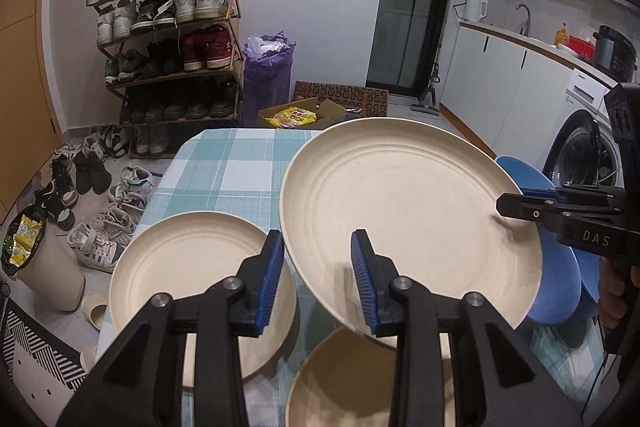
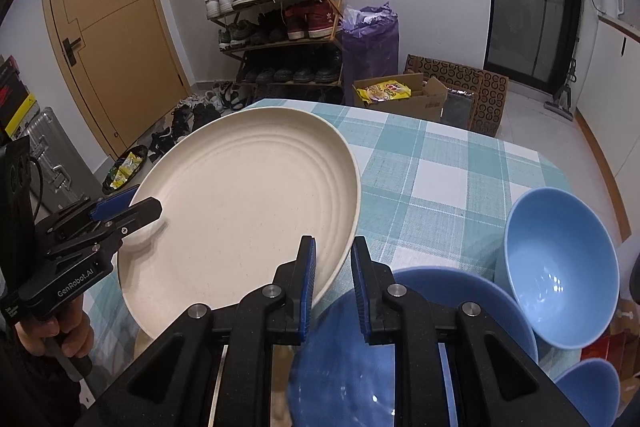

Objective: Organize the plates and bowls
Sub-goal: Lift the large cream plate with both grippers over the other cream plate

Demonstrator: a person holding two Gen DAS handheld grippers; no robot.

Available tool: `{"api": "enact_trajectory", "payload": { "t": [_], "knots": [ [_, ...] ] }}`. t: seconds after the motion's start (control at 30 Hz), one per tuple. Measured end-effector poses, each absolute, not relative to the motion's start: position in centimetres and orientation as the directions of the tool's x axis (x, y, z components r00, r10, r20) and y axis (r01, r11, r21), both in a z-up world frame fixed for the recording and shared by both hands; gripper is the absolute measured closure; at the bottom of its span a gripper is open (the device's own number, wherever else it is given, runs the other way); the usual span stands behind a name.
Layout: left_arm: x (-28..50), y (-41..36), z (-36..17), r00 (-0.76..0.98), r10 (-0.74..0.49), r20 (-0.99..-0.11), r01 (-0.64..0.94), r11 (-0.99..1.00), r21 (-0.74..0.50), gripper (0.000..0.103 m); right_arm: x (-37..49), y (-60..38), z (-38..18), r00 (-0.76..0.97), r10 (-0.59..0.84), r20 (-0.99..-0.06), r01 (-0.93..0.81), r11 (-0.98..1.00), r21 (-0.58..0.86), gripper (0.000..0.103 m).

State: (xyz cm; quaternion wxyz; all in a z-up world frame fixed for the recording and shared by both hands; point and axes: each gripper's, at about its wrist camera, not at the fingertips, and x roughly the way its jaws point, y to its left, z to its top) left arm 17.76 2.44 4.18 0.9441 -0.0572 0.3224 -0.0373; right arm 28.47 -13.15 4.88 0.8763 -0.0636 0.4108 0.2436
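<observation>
A large cream plate (image 1: 400,211) hangs tilted above the table, carried by both grippers. My left gripper (image 1: 318,239) is shut on its near-left rim, one blue pad under the edge and one on the inner face. My right gripper (image 2: 334,243) is shut on the opposite rim of the plate (image 2: 248,203). Each gripper shows in the other's view: the right gripper (image 1: 504,203) and the left gripper (image 2: 136,209), both pinching the rim. A second cream plate (image 1: 188,267) lies on the cloth at the left, and another cream dish (image 1: 340,383) lies below the lifted plate. Blue bowls (image 2: 560,267) (image 2: 460,303) sit at the right.
The table (image 2: 440,171) has a teal checked cloth and ends just beyond the plates. A third blue bowl (image 2: 588,391) sits at its near right corner. On the floor behind stand a shoe rack (image 1: 172,39), loose shoes, a purple bag (image 1: 268,79), cardboard boxes (image 2: 424,95) and a bin (image 1: 44,267).
</observation>
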Motion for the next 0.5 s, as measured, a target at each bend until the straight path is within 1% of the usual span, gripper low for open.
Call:
{"api": "enact_trajectory", "payload": {
  "t": [0.5],
  "knots": [
    [11.7, 3.5, 5.0, 0.812, -0.091, -0.576, 0.022, 0.992, -0.125, 0.070, 21.1, -12.3, 5.9, 0.559, 0.395, -0.729, -0.503, 0.861, 0.081, 0.085]
  ]
}}
